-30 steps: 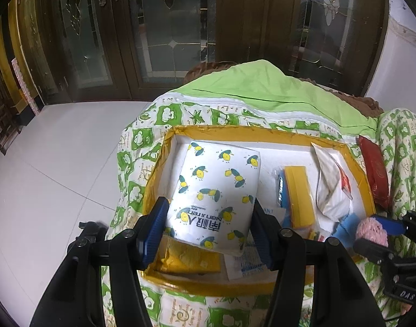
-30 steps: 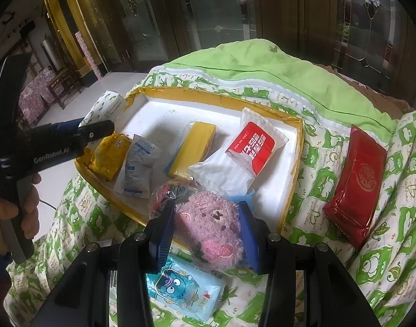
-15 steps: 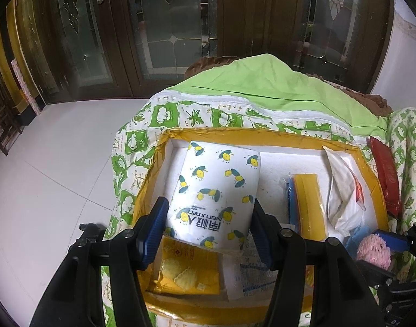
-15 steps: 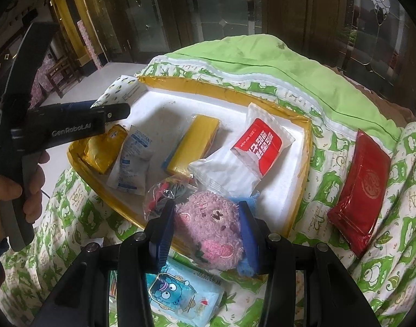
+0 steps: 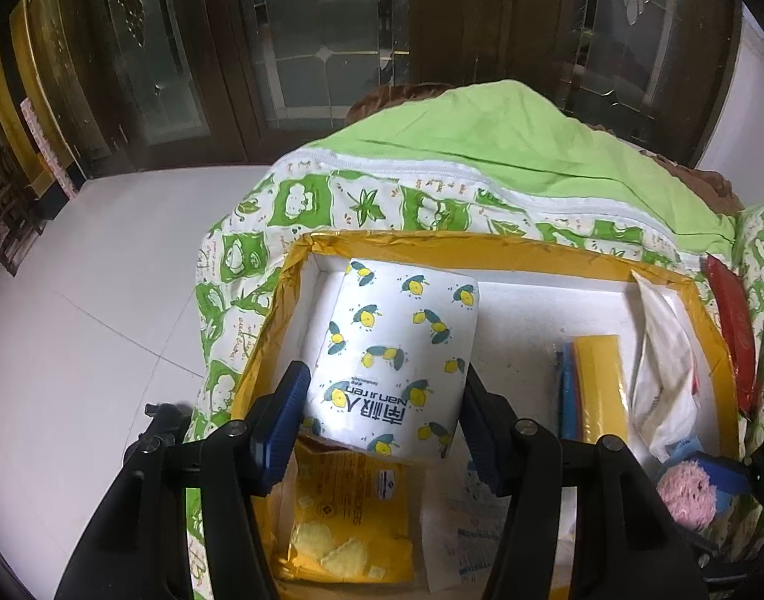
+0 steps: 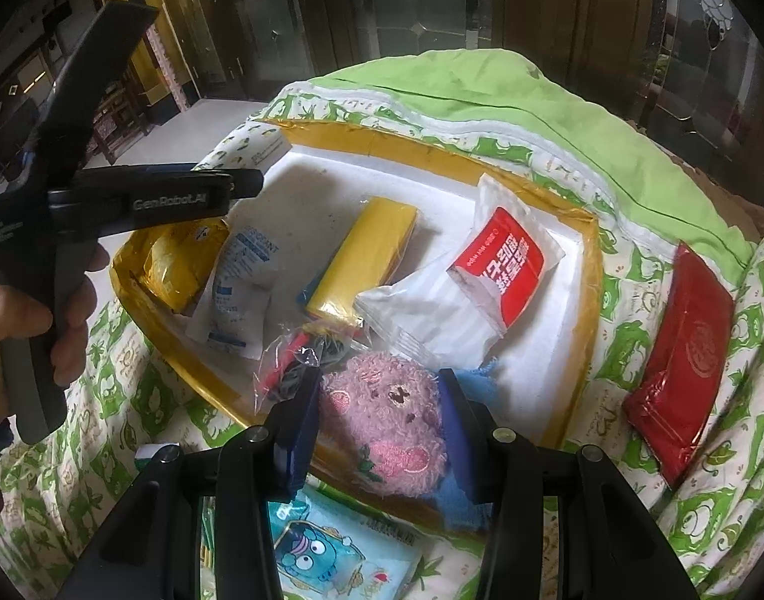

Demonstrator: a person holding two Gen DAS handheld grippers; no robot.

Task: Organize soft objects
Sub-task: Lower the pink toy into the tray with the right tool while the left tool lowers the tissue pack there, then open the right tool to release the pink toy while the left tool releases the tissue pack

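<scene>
Several packets already lie in the tray (image 6: 589, 270); left gripper (image 5: 382, 417) clamps the roll (image 5: 397, 350), right gripper (image 6: 377, 425) clamps the plush (image 6: 387, 425), red pouch (image 6: 679, 365) at right remains outside.

Between the left gripper's (image 5: 382, 425) jaws sat a tissue pack (image 5: 392, 355), over the near-left corner of the foam tray (image 5: 482, 245). Below those jaws lay a snack pouch (image 5: 347, 525); to their right lay a flat bar (image 5: 597, 390). The right gripper's (image 6: 377, 425) jaws held a plush toy (image 6: 387, 420) over the tray's near rim. Beyond them lay a wipes packet (image 6: 462, 295); a foil pouch (image 6: 682, 355) lay on the quilt (image 6: 627, 270) to their right.
</scene>
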